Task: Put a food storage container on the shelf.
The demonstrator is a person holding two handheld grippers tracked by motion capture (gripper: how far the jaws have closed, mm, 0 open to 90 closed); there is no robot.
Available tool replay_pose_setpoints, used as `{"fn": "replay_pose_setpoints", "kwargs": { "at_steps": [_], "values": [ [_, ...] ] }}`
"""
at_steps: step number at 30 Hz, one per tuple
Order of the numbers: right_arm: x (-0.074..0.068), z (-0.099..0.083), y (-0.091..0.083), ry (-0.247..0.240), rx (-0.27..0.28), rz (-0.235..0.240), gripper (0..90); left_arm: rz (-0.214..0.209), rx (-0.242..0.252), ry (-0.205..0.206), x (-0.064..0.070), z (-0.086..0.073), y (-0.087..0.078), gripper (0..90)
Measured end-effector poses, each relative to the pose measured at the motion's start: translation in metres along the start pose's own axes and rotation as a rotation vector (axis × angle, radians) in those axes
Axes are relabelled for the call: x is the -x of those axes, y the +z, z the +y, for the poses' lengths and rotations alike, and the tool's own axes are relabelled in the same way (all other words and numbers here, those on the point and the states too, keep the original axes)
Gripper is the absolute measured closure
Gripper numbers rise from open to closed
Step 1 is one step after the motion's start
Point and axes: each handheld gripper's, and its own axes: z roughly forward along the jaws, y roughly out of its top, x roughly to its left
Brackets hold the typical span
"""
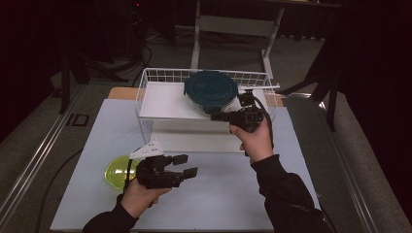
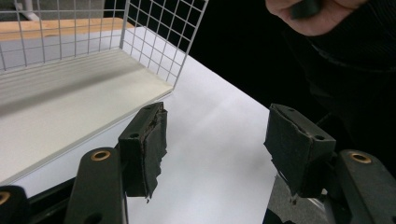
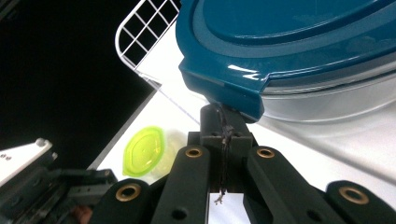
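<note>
Container (image 1: 210,92) with its blue lid on sits on the wire rack's (image 1: 145,87) upper shelf. Right gripper (image 1: 217,116) (jaws pressed together) touches the lid tab, unlatching apparently just beginning; left gripper (image 1: 187,165) waits agape.

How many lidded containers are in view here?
2. The glass container with the blue lid sits on the top shelf of the white wire rack, at the right gripper. The small green container lies on the table beside the left gripper.
</note>
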Motion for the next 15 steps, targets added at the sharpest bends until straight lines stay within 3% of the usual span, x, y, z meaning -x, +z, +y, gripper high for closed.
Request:
{"fn": "replay_pose_setpoints", "kwargs": {
  "at_steps": [7,11,15],
  "values": [
    [0.005,0.007,0.002,0.004,0.009,-0.02,86.1,-0.016,-0.009,0.008,0.0,-0.004,0.003,37.7],
    [0.005,0.004,0.001,-0.001,0.013,0.002,79.5,-0.033,-0.009,0.018,0.001,-0.005,0.002,37.7],
    [-0.004,-0.008,-0.002,-0.049,0.019,0.015,68.5,-0.097,0.0,0.027,0.0,-0.006,-0.003,32.7]
  ]
}}
